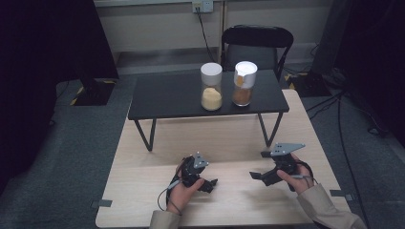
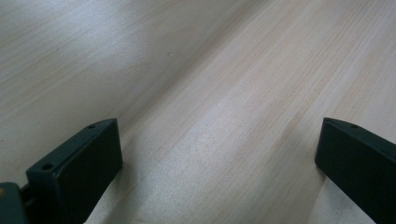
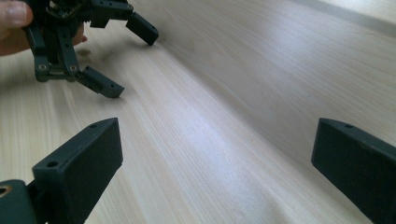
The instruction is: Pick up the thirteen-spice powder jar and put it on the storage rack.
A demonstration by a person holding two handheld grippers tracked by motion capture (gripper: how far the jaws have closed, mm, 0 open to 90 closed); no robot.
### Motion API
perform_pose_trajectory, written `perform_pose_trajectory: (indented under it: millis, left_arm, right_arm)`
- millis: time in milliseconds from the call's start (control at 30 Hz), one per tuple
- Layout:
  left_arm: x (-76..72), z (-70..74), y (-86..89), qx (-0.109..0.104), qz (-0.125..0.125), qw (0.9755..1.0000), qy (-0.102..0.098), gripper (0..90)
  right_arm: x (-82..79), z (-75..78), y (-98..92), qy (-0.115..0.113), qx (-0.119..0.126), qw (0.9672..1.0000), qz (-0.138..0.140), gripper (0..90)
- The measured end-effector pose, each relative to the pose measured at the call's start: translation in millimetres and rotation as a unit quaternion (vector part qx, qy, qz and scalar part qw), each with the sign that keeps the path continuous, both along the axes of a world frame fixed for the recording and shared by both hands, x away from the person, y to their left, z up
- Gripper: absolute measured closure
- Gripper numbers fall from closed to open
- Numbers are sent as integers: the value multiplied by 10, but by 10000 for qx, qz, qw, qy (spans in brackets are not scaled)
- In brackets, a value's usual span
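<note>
High view: we record a pale wood-grain surface (image 1: 153,157). The left gripper (image 1: 211,183) and right gripper (image 1: 258,166), matt black with angular links, rest on it with jaws spread and empty. Well ahead of both, on a dark low table (image 1: 167,98), stand two clear cylindrical jars: a white-lidded jar (image 1: 211,86) of pale yellow powder and, beside it, a second jar (image 1: 244,83) of orange-brown powder.

Left gripper view: blocky black jaws wide apart over bare wood.

Right gripper view: the same wide, empty stance; the left gripper lies ahead of it.

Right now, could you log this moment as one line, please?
left gripper: open, low over table | right gripper: open, empty | two jars on black stand: untouched
</note>
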State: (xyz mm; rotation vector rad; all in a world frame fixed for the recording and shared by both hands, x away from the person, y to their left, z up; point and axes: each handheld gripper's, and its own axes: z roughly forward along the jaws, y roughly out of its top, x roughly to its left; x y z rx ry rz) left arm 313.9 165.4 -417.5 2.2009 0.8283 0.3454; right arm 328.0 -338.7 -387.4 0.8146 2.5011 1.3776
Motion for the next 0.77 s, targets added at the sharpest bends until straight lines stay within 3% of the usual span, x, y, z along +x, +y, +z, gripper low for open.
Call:
perform_pose_trajectory:
  millis: [367,767]
  left_arm:
    - [0,0,0,1,-1,10000,0,0]
    - [0,0,0,0,1,10000,1,0]
  right_arm:
    - [-19,-102,-39,-56,-143,9999,28,11]
    - [9,-137,23,14,-626,9980,102,13]
